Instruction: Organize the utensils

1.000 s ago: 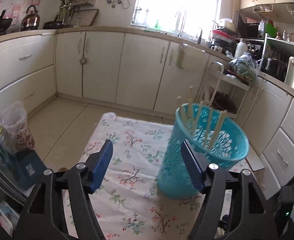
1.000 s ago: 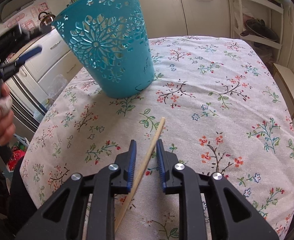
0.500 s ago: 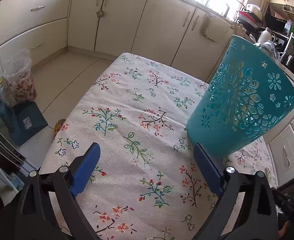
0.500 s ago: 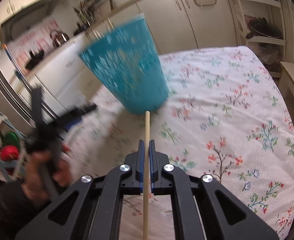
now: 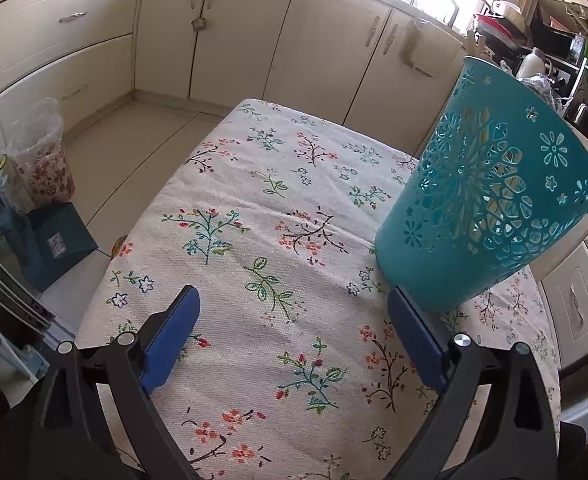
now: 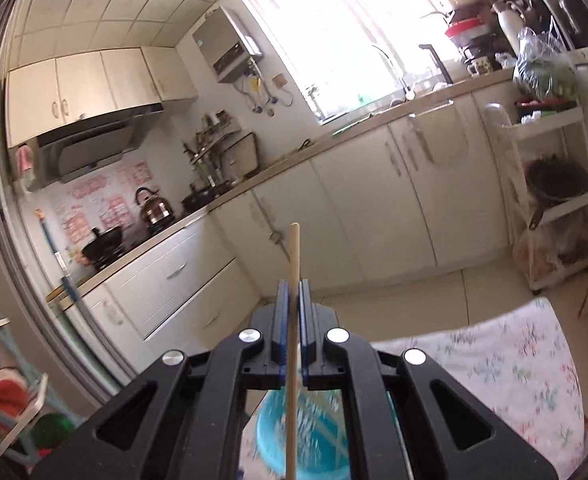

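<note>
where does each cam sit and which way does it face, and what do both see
Left wrist: on the left gripper, facing down over the flowered tablecloth beside the teal basket; its own open blue fingers show.
Right wrist: on the right gripper, facing nearly level at the kitchen cabinets and window; its fingers clamp a chopstick.
Shared: the basket, tablecloth and cabinets.

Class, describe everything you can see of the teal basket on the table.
The teal basket is a tapered, round plastic container, narrower at its base, its wall pierced with flower-shaped cutouts. It stands on the floral tablecloth, appearing tilted through the fisheye lens. Pale wooden sticks show through the holes and above its rim. The open left gripper sits beside its base; whether a finger touches it is unclear.
</note>
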A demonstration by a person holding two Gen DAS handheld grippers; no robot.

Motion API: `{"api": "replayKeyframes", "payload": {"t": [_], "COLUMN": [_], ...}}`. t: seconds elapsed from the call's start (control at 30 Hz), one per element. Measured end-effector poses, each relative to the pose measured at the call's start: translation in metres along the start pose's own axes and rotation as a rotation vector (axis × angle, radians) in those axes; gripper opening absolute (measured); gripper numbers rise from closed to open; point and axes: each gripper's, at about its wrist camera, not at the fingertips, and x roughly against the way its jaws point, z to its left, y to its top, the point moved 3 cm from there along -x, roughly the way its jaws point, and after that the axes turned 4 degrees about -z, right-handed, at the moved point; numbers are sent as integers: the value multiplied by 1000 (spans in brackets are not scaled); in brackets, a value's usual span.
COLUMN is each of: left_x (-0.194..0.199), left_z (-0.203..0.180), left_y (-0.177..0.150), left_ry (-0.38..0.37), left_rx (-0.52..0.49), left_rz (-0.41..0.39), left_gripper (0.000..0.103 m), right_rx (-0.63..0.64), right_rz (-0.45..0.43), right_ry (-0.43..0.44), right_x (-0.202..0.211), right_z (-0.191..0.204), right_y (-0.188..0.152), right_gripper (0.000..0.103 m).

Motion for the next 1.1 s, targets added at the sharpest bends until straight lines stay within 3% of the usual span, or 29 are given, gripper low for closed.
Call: {"api": "replayKeyframes", "payload": {"t": [0.13, 0.27, 0.57, 0.77, 0.83, 0.93, 1.1], "left_x": [-1, -1, -2, -2, -1, -3, 2], "left_z": [1, 1, 4, 3, 2, -4, -17], "left_y": [0, 0, 1, 1, 1, 2, 2], "left_ry": [-1, -9, -14, 6, 28, 51, 145], "left_rx": [8, 14, 30, 24, 13, -21, -127], "left_rz": [4, 2, 1, -1, -5, 7, -6], "left_gripper": [91, 91, 91, 95, 95, 95, 96], "right_rx": [43, 101, 166, 170, 176, 193, 193], "right_rz": [0, 70, 170, 126, 141, 225, 365], "right_ry": [-91, -132, -141, -149, -176, -241, -333], "right_x": [-40, -59, -26, 49, 69, 90, 89], "right_z": [-2, -3, -15, -19, -23, -34, -57], "right_y": [-6, -25, -61, -84, -99, -136, -177], "right_gripper": [6, 6, 7, 31, 50, 64, 69]}}
